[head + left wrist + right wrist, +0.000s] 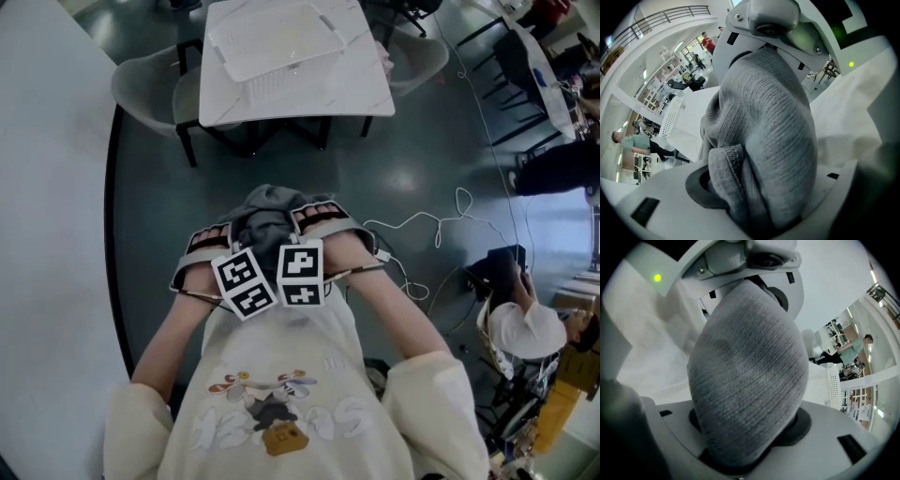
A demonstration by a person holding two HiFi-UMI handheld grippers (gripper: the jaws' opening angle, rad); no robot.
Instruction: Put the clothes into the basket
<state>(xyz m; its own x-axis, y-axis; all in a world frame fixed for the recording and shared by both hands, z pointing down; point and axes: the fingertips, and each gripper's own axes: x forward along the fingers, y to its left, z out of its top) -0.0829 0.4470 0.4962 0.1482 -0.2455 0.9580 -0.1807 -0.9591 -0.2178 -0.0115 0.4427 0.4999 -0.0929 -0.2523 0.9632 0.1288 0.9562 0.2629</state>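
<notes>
**A:** Where's the grey garment [267,220] hanging right now?

**B:** Mid-frame. The left gripper [208,246] and right gripper [323,220] are both clamping down on it, side by side. The basket [277,42] is sitting straight up-frame on the table [370,89], well apart, and neither hand looks nearer.

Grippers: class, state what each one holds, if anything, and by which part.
Both hold one grey knit garment. The left gripper clamps a bunched fold with a stitched hem; the right gripper clamps a thick, smooth bundle of it.
</notes>
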